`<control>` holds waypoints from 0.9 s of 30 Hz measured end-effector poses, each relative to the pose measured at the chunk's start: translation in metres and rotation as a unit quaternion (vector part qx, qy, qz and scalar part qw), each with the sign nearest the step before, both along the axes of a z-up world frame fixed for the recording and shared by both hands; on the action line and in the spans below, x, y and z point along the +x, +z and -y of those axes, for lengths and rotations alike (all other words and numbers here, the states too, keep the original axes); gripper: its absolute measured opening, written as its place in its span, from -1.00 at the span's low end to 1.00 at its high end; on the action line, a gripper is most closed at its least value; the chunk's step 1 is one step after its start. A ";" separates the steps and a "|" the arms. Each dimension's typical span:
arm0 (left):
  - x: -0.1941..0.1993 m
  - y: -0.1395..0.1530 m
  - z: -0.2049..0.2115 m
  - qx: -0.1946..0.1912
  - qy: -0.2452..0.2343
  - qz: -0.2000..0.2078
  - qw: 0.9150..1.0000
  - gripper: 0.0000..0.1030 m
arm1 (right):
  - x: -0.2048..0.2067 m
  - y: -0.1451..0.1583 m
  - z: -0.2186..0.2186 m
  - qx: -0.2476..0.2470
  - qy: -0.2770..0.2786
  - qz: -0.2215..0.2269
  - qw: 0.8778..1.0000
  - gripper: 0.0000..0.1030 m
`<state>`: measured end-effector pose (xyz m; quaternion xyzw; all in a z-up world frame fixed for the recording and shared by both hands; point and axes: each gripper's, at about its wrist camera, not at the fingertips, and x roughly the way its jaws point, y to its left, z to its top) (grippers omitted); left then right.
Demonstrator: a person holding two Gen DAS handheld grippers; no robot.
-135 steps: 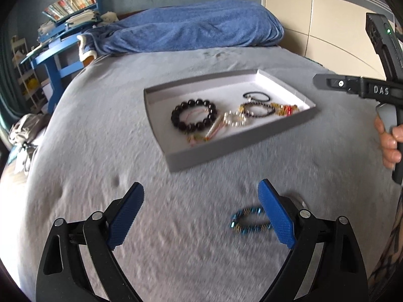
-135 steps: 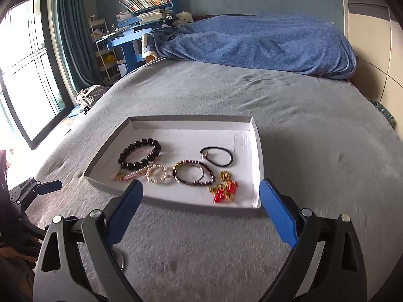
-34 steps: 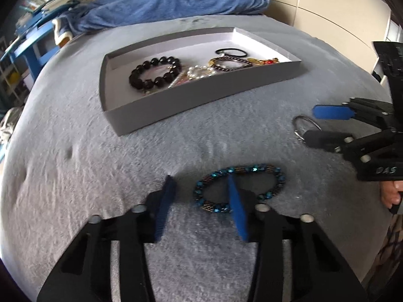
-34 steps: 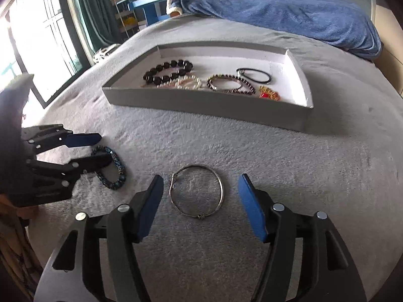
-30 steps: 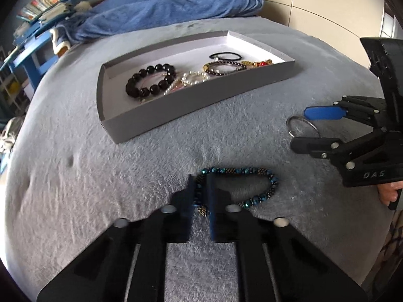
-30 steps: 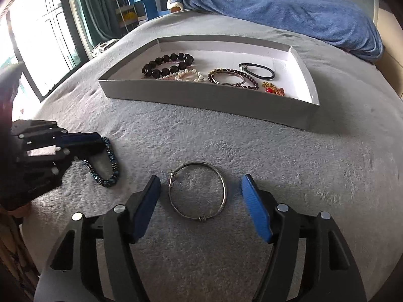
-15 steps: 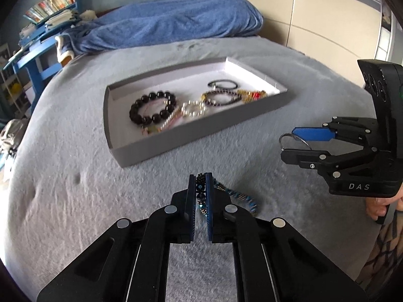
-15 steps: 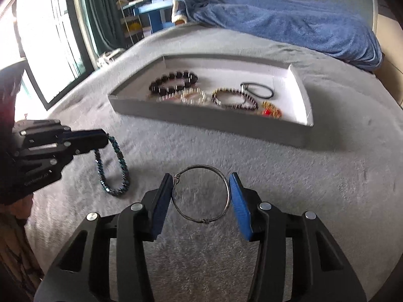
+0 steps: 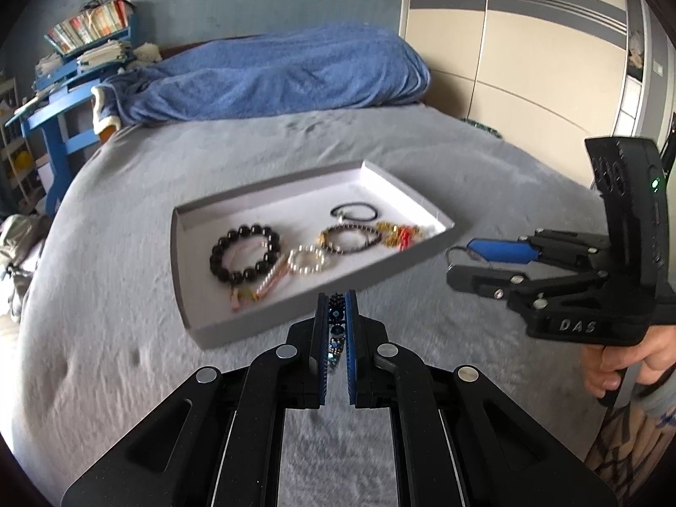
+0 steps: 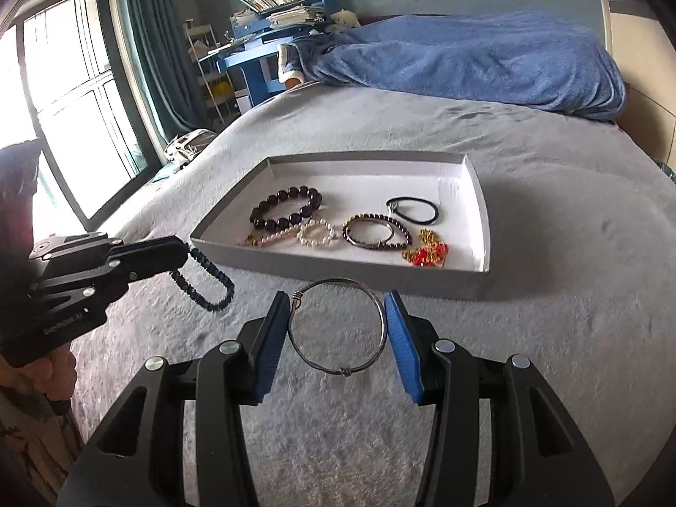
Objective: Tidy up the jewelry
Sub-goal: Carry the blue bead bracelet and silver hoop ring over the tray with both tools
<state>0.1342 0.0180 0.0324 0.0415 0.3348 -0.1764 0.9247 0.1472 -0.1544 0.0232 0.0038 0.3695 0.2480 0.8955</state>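
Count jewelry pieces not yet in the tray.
2. The blue beaded bracelet hangs from the left tool, short of the tray; the silver bangle is held between the right tool fingers.

Left gripper (image 9: 337, 317): raised, jaws pinching a beaded bracelet (image 10: 207, 281).
Right gripper (image 10: 338, 329): raised, jaws gripping a wire bangle (image 10: 338, 329).

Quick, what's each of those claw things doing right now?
Left gripper: shut on the blue beaded bracelet.
Right gripper: shut on the silver bangle.
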 end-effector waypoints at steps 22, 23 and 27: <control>0.067 0.031 -0.016 -0.012 0.030 0.026 0.999 -0.85 | 0.067 0.016 -0.034 -0.034 0.021 0.004 0.999 -0.10; 0.069 0.030 -0.016 -0.012 0.032 0.024 0.999 -0.85 | 0.071 0.015 -0.035 -0.033 0.022 0.002 0.999 -0.10; 0.082 0.024 -0.016 -0.006 0.035 0.019 0.999 -0.85 | 0.084 0.012 -0.039 -0.032 0.022 -0.002 0.999 -0.10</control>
